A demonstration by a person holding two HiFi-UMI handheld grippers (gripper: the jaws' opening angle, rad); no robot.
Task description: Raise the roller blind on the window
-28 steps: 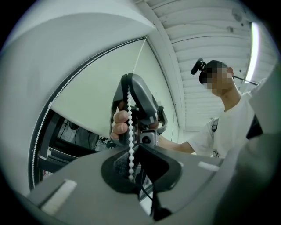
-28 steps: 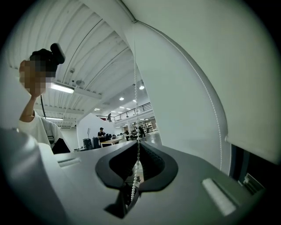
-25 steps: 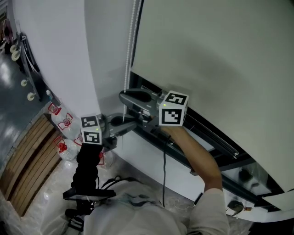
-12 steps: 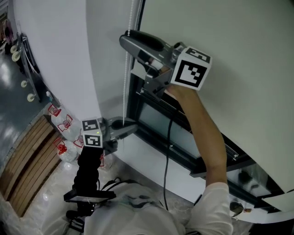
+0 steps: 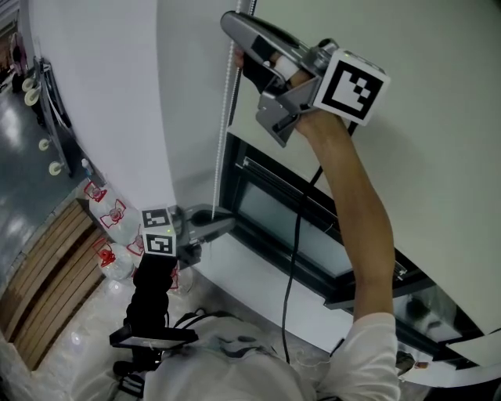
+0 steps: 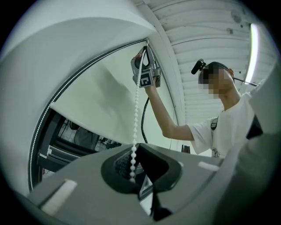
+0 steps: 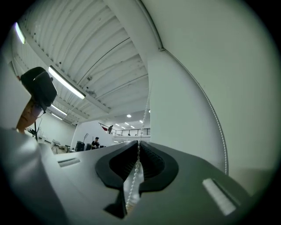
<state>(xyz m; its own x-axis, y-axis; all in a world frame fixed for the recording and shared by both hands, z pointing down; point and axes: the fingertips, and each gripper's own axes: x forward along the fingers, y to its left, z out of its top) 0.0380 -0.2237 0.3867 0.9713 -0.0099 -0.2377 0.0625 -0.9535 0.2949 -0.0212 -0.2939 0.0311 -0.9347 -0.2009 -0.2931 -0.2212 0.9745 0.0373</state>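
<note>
Roller blind (image 5: pixel 438 172), pale fabric, hangs over dark-framed window (image 5: pixel 270 188) beside white wall (image 5: pixel 102 94). Right claw (image 5: pixel 235 23), up high, has just been closing; clamped on white bead chain (image 5: pixel 223 133). Left claw (image 5: pixel 225 221) clamped on chain lower down.

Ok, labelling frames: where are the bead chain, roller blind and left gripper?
bead chain (image 5: pixel 223 133), head view, its mid-length
roller blind (image 5: pixel 438 157), head view, bare fabric
left gripper (image 6: pixel 137 148), left gripper view, between its fingertips

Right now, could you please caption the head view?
Right gripper, high beside the blind, jaws just closed on the chain; left gripper holds the chain low by the window.
</note>
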